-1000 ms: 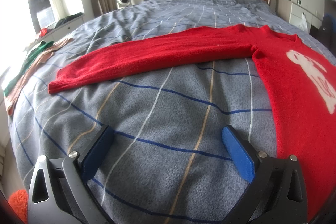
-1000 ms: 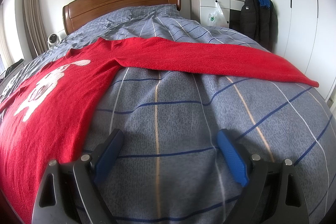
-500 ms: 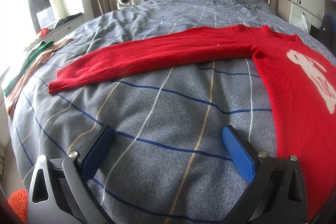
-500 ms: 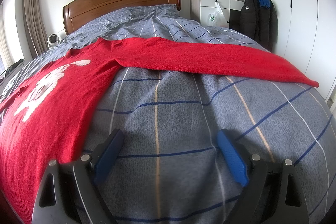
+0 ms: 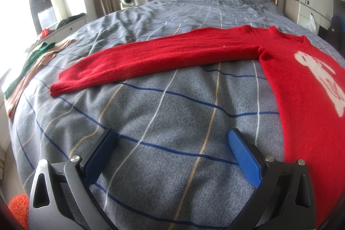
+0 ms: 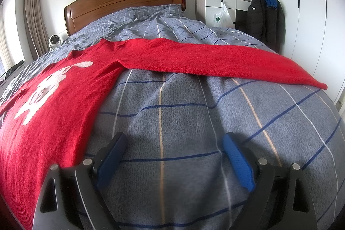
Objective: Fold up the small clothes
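Both tools up front, the left tool (image 5: pixel 170 149) and the right tool (image 6: pixel 173 151), spread wide with nothing between the pads, hovering over the checked bed cover (image 5: pixel 172 113). Beyond them the red sweater (image 6: pixel 64 92) lies flat, face up, sleeves (image 5: pixel 151 57) stretched out to each side (not a single fold made), so the whole folding job looks to be ahead

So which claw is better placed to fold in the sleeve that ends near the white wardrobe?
Probably the right claw: open, empty, and that sleeve of the red sweater stretches just ahead of it.
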`<state>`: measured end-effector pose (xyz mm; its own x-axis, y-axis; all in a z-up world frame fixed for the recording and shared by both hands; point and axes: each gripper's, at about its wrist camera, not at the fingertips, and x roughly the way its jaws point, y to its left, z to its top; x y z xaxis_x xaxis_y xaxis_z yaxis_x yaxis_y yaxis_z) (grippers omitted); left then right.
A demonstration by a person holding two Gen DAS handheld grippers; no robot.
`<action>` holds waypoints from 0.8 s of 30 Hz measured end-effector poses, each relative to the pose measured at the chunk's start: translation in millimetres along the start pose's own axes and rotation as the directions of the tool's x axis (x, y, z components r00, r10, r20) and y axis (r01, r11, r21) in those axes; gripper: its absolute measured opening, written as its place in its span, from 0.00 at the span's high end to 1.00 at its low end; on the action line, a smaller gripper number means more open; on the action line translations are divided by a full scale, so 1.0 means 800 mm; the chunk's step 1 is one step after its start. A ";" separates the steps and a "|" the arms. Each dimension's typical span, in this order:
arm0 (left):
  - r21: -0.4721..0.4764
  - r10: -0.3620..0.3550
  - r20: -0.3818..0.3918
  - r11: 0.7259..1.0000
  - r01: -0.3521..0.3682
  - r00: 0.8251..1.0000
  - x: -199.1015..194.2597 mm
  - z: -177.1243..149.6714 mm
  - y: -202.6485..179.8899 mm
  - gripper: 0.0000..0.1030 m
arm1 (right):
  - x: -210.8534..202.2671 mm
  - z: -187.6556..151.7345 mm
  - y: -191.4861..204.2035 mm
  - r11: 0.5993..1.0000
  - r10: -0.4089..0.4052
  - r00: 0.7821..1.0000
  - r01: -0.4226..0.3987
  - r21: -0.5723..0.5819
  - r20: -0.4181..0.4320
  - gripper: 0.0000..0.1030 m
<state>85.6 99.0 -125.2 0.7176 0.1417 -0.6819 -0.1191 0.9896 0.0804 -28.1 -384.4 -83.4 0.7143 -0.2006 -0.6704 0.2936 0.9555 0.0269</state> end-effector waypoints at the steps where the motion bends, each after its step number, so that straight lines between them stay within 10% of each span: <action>1: 0.000 0.000 0.000 1.000 0.000 1.000 0.000 0.000 0.000 0.00 | 0.000 0.000 0.000 1.000 0.000 1.000 0.000 0.000 0.000 0.13; 24: 0.000 -0.005 0.000 1.000 0.005 1.000 0.000 0.000 0.001 0.00 | 0.000 0.000 0.001 1.000 0.000 1.000 0.000 0.000 -0.001 0.13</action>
<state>85.3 99.9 -125.1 0.7182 0.1369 -0.6823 -0.1156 0.9903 0.0770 -27.8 -383.8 -83.4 0.7138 -0.2005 -0.6710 0.2935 0.9556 0.0267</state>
